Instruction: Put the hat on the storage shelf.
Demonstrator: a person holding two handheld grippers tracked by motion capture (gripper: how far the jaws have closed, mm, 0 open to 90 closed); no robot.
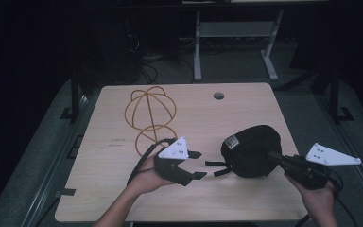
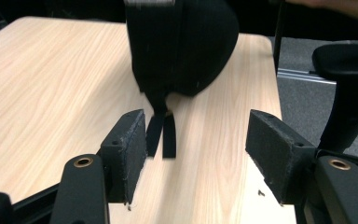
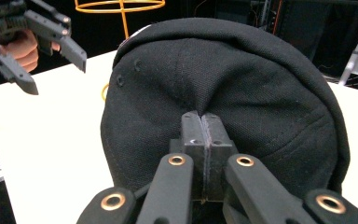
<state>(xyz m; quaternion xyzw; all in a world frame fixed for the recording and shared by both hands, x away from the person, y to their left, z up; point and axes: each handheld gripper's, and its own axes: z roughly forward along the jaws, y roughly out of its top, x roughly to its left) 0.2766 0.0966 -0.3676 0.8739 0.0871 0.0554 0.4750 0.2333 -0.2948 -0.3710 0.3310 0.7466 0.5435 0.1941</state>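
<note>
Black cotton cap [image 1: 253,150] lies toward the right side of the pale wooden surface [image 1: 123,198] in the high view, and my right tongs [image 1: 275,156] pinch its crown from the right. My left tongs [image 1: 198,164] stand just beside the two short straps [image 1: 216,169] that stick out from the cap toward them, with the jaws apart and nothing between them. I judge that the right hand holds the cap steady so that the left can take the straps. An orange wire stand with a round cage on top [image 1: 150,113] waits behind the left hand, probably as the place for the cap.

From the left gripper view, the cap [image 2: 182,46] hangs a little above the wood and its straps [image 2: 162,135] drop down close to the left pad [image 2: 129,149], not touched by it. The opening is wide, which makes sense for an approach.

From the right gripper view, the pads are pressed together on a fold of cloth in the middle of the crown [image 3: 223,93]. This grip lets the cap keep its shape. The left tongs [image 3: 56,53] show far off, open.
</note>
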